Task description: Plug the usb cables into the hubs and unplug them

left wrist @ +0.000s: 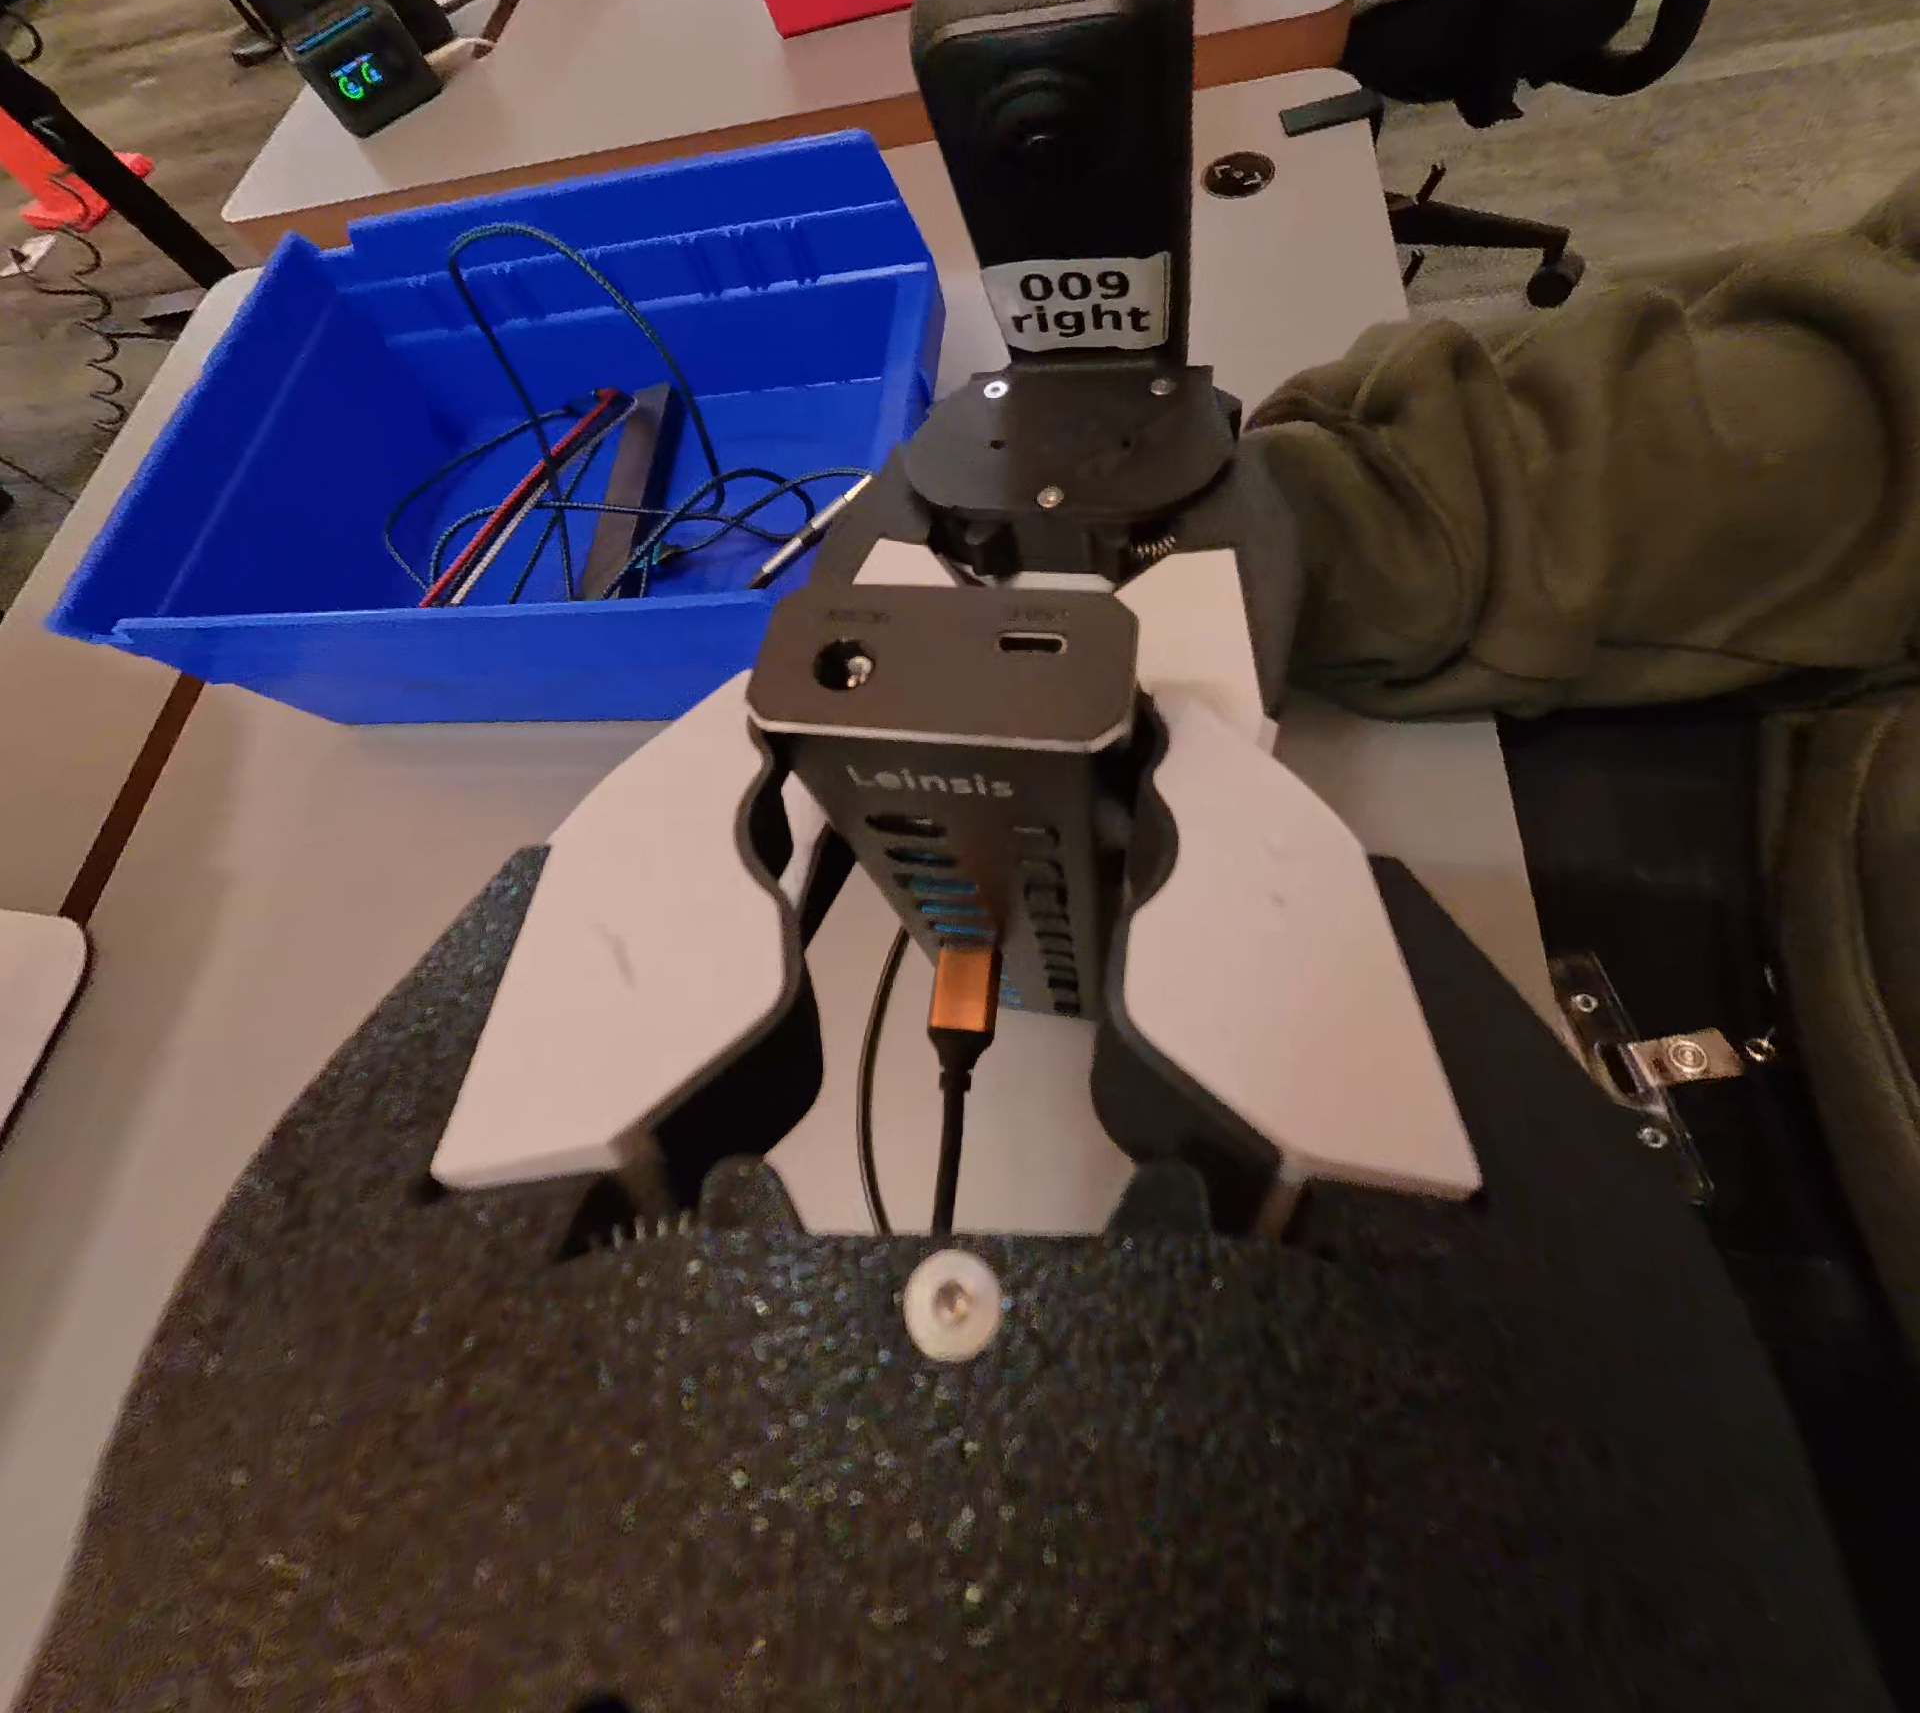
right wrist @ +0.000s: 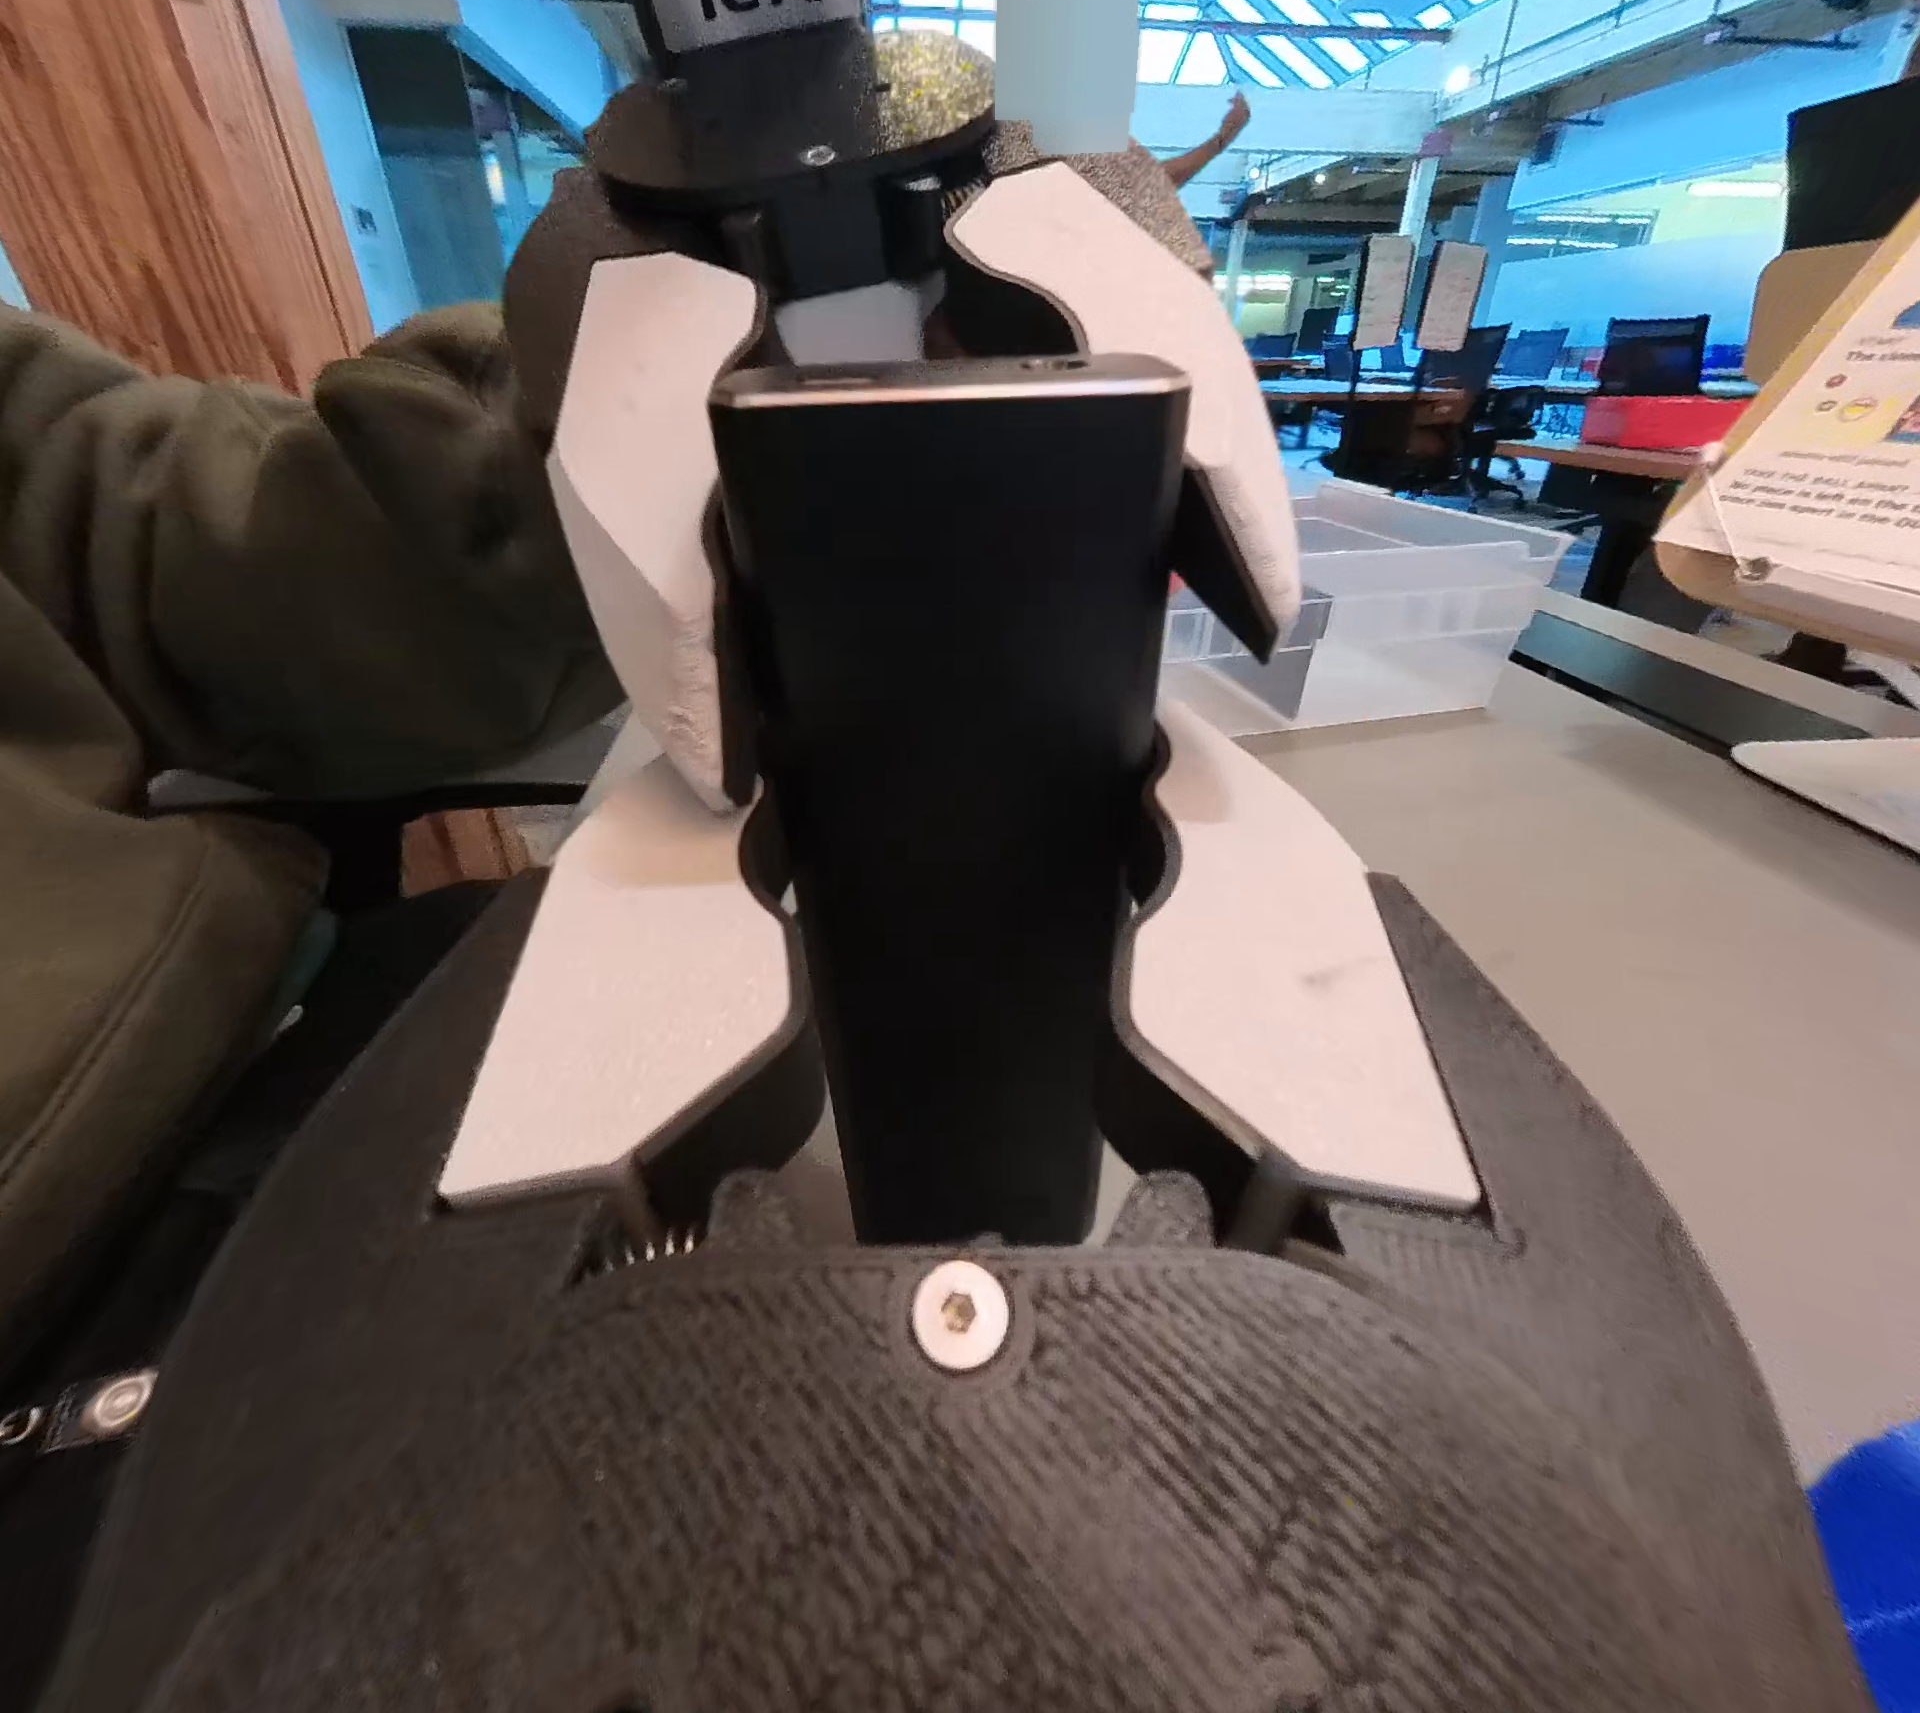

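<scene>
Table [left wrist: 312,832]: pale top filling the left of the left wrist view, everything staged on it.
Blue bin [left wrist: 260,541]: upper left of that view, holding a tangle of spare cables [left wrist: 582,468], untouched for now.
Hub [left wrist: 966,790]: dead centre in both views, a dark slab held off the table and caught between both tools at once!
Left gripper [left wrist: 951,816]: jaws pressed in on the hub's two sides, pinching it firmly.
Right gripper [right wrist: 956,832]: meeting it from the opposite side, its fingers also closed onto the hub's edges, looking at the plain back face.
Plug [left wrist: 966,988]: orange-shelled, seated in a lower port of the hub, its black lead dropping toward the bottom centre of the frame.
Step, by my reading: one cable is in, and this looks like a regrip or handover of the hub.
Next move, I'd judge: one gripper has to let go, then either pull that orange plug straight out or fetch another cable from the bin.
</scene>
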